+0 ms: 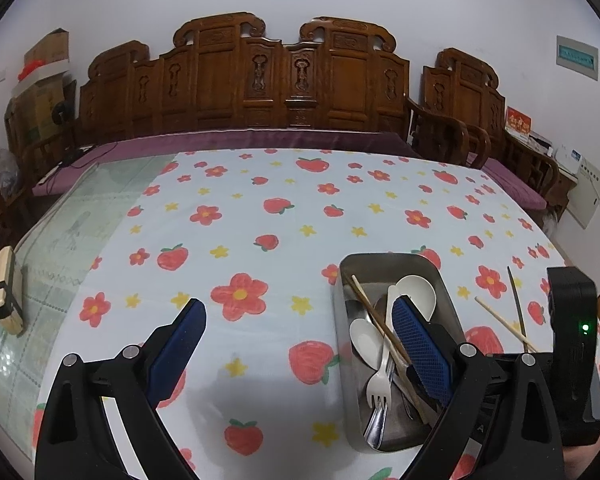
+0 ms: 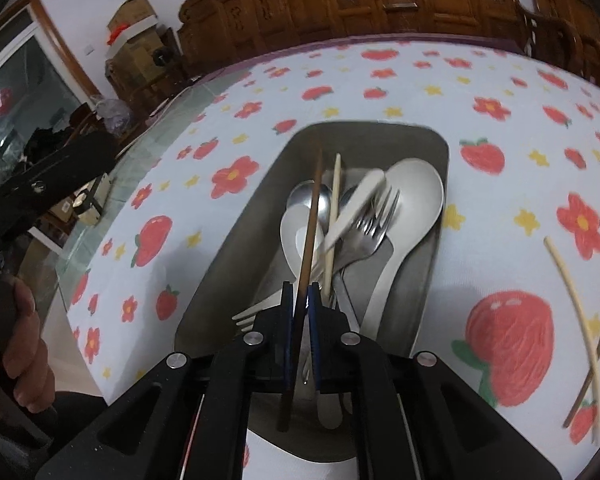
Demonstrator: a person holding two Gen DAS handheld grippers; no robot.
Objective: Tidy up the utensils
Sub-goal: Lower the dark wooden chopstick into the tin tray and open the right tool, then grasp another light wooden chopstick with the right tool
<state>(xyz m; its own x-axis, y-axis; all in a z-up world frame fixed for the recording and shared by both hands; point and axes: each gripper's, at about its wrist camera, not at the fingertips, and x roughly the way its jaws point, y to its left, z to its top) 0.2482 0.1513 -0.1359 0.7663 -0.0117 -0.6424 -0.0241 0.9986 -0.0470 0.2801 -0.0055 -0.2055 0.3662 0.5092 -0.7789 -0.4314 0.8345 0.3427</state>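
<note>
Both grippers work over a table with a strawberry-print cloth (image 1: 260, 208). Right gripper (image 2: 301, 300) has its blue pads pressed together on a dark brown chopstick (image 2: 310, 216), held above the metal tray (image 2: 428, 280). Left gripper (image 1: 300, 320) hangs with its fingers spread wide, gripping nothing. Inside the tray lie a large white spoon (image 2: 414, 196), a metal fork (image 2: 370, 228) and a pale chopstick (image 2: 333, 220). Two more chopsticks (image 2: 576, 300) lie crossed on the cloth, right of the tray.

text: none can be read | red card (image 1: 518, 121) behind the armchair: gold marks, too small | wall panel (image 1: 577, 57): print too blurred | cardboard boxes (image 2: 134, 14): no clear label
</note>
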